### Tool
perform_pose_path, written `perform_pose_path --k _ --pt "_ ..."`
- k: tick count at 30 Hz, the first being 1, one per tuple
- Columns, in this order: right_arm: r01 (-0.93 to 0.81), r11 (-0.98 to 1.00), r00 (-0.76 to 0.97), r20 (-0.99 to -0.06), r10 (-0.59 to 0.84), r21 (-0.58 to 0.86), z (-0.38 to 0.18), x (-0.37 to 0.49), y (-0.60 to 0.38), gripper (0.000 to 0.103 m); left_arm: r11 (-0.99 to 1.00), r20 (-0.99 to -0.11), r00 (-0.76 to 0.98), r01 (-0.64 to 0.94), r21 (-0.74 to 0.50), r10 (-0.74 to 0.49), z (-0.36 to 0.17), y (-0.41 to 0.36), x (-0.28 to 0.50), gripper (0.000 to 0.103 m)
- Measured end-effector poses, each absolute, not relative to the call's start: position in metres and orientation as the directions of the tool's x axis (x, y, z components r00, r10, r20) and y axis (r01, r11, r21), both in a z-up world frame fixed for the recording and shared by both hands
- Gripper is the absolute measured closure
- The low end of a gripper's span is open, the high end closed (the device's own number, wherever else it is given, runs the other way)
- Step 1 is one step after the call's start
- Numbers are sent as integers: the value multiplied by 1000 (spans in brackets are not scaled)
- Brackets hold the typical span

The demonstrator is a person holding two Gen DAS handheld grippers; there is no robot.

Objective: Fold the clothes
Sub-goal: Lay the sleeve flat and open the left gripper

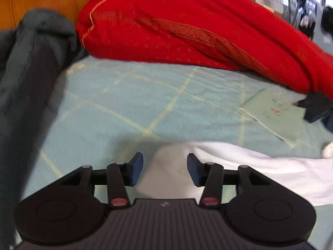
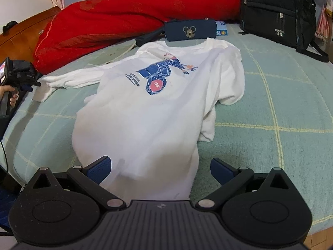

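A white long-sleeved shirt [image 2: 145, 104] with a blue and red print lies face up on the green checked bed [image 2: 281, 108]. Its left sleeve stretches out to the left; its right sleeve is folded in over the body. My right gripper [image 2: 160, 168] is open, hovering over the shirt's hem, with white cloth between the jaws but not pinched. My left gripper [image 1: 165, 167] is open just above the cuff end of the outstretched sleeve [image 1: 229, 166]. The left gripper also shows in the right wrist view [image 2: 31, 81], at the sleeve's end.
A red quilt [image 2: 124, 16] lies along the far side of the bed. A dark Mickey Mouse pouch [image 2: 190, 30] sits above the collar. A black backpack [image 2: 276, 10] stands at the far right. A green booklet [image 1: 272, 114] and dark grey bedding [image 1: 31, 73] lie near the left gripper.
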State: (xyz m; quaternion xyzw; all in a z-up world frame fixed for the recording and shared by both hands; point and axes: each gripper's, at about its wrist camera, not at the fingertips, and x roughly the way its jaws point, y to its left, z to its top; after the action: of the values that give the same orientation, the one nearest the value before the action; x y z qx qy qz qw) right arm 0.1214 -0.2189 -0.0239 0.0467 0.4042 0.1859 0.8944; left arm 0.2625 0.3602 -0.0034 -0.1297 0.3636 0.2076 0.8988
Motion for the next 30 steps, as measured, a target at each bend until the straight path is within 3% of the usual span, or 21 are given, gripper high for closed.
perform_pose_path --k 9,15,18,19,21,30 --pt "-308 917 587 -707 394 255 -28 123 -215 0 813 -732 678 -461 -354 66 -42 363 230 59" --pt "-297 923 593 -710 380 246 -28 123 -216 0 738 -701 710 -506 -446 62 -65 375 241 59" --pt "-280 926 598 -709 373 252 -28 125 -217 0 734 -701 706 -530 -423 106 -67 376 249 68" --pt "-280 927 597 -710 372 251 -29 125 -216 0 740 -705 696 -545 -394 137 -66 374 251 83" --pt "-281 928 596 -713 369 246 -29 125 -215 0 759 -708 677 -565 -324 201 -63 372 253 99" --pt "-277 928 611 -700 369 248 -27 123 -219 0 777 -665 642 -613 -145 382 -22 387 236 102"
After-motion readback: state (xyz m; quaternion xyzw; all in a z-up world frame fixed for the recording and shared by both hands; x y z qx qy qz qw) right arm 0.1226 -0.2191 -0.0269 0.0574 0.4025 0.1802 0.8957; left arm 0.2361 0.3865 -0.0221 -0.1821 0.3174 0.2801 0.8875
